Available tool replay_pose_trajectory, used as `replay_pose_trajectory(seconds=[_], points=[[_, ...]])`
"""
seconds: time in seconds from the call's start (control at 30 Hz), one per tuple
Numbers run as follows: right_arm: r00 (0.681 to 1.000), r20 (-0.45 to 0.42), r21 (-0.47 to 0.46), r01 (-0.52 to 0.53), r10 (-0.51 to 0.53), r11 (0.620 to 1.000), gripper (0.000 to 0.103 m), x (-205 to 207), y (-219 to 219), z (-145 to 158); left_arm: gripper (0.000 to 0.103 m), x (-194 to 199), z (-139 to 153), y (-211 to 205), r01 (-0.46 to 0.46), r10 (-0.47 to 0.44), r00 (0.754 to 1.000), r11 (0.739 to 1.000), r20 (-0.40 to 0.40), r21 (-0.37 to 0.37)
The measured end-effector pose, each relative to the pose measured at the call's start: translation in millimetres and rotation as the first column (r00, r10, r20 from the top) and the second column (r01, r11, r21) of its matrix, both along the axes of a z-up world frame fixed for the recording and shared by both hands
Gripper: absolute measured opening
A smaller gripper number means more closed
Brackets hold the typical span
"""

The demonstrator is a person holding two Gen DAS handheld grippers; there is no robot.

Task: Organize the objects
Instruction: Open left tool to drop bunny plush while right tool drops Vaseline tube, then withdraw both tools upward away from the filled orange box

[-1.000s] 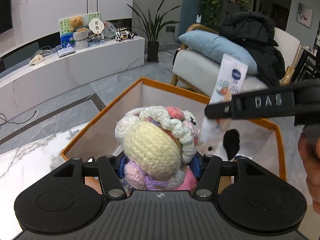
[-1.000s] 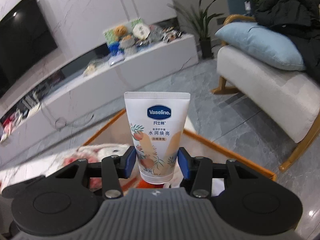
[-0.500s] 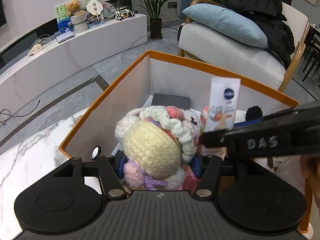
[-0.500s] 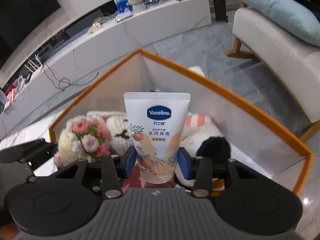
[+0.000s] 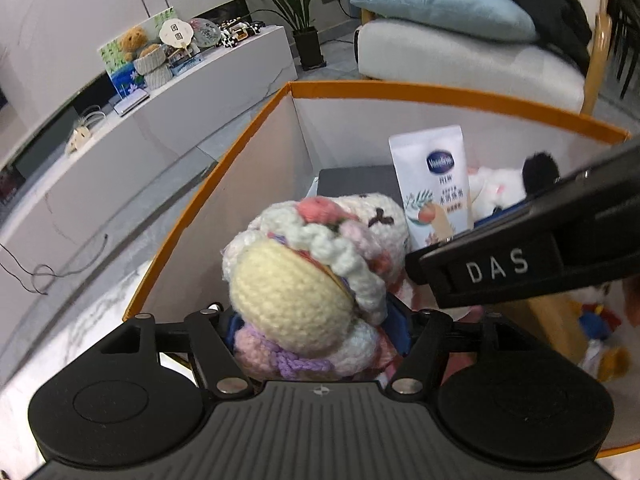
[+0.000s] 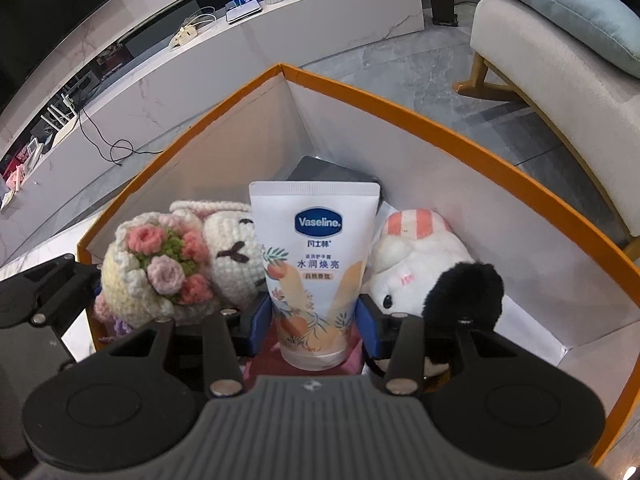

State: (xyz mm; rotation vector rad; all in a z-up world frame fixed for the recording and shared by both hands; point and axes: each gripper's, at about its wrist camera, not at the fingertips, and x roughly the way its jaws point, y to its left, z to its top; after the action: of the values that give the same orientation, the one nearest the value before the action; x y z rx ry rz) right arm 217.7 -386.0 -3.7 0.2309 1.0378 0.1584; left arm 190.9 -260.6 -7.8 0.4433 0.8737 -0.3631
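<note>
My left gripper (image 5: 316, 320) is shut on a crocheted doll (image 5: 296, 284) with a cream body and pink flowers, held inside the orange-rimmed box (image 5: 440, 92). The doll also shows in the right wrist view (image 6: 168, 268). My right gripper (image 6: 314, 328) is shut on a white Vaseline tube (image 6: 314, 264), held upright low inside the box (image 6: 400, 104). The tube shows in the left wrist view (image 5: 434, 188), with the right gripper's black body (image 5: 520, 256) crossing in front.
A white plush with black ear (image 6: 428, 272) and a dark flat object (image 6: 324, 170) lie in the box. A small colourful toy (image 5: 596, 320) lies at the right. Beyond stand a white low cabinet (image 6: 280, 28) and an armchair (image 6: 560, 56).
Both grippers have dropped down into the box with their objects. The tube has moved from above the rim to low among the plush toys, and the doll has gone deeper in.
</note>
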Motion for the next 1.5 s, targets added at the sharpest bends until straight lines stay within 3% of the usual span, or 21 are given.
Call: replay_pose_trajectory(seconds=[0.2,0.33,0.5,0.63,0.8,1.0,1.2,1.5], points=[[1.000,0.030,-0.016,0.010,-0.009,1.000,0.052,3.3,5.7,-2.5,0.081,-0.7,0.6,-1.7,-0.014,0.014,1.000,0.999,0.022,0.032],[0.996,0.066,0.013,0.055,-0.056,0.998,0.059,3.4,0.7,5.9,0.089,-7.1,15.8,7.2,-0.044,0.045,0.997,0.999,0.068,-0.020],[0.977,0.153,0.077,0.136,-0.146,0.988,0.075,-1.5,-16.5,23.9,0.090,-18.3,32.5,12.9,-0.043,0.049,0.990,0.998,0.135,-0.046],[0.965,0.180,0.101,0.174,-0.190,0.980,0.075,-5.7,-28.8,32.9,0.090,-29.5,45.3,13.8,-0.043,0.057,0.981,0.996,0.188,-0.078],[0.963,0.191,0.081,0.176,-0.188,0.981,0.075,-10.4,-32.5,40.2,0.090,-38.3,57.6,18.2,-0.063,0.093,0.978,0.985,0.189,-0.160],[0.962,0.218,0.045,0.158,-0.164,0.986,0.075,-22.1,-33.9,51.8,0.097,-60.4,78.0,27.1,-0.128,0.192,0.967,0.933,0.167,-0.335],[0.959,0.247,0.005,0.142,-0.139,0.990,0.088,-45.9,-30.3,72.8,0.098,-86.3,86.7,28.4,-0.225,0.295,0.949,0.883,0.115,-0.412],[0.939,0.337,-0.107,0.106,-0.064,0.989,0.095,-94.3,-30.4,99.0,0.103,-115.8,80.2,28.3,-0.354,0.413,0.905,0.861,0.098,-0.364]])
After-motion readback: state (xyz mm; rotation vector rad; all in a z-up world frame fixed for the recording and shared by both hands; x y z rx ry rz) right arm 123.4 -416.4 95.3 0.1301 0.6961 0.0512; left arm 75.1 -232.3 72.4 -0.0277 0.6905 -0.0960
